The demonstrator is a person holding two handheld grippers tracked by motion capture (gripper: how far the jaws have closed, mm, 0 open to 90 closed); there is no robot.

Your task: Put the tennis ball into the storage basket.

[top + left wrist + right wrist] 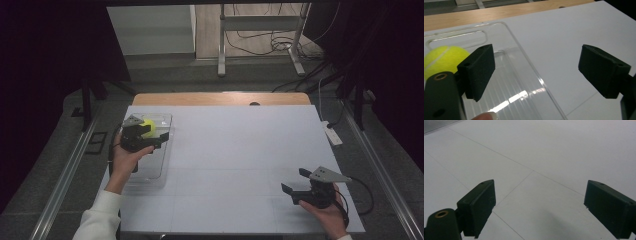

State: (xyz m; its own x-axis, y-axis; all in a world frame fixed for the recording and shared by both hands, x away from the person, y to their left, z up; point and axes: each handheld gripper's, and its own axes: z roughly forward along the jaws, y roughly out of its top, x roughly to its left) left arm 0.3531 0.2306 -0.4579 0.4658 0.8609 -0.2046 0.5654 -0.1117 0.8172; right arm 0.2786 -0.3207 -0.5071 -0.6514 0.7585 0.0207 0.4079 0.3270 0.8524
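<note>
I've got the left gripper (156, 140) open over the clear tray (162, 167), tennis ball (441, 61) just outside its jaw. Risk: jaw nudges ball, it rolls away. Right gripper (295, 186) open, well apart from the tray.

A clear tray (161, 167) lies along the left edge of the table (240, 150), and a ball (148, 126) sits in its far end. The left gripper (159, 140) hangs over that tray, just beside the ball. The right gripper (295, 181) sits near the table's near right corner, well apart from the tray
</note>
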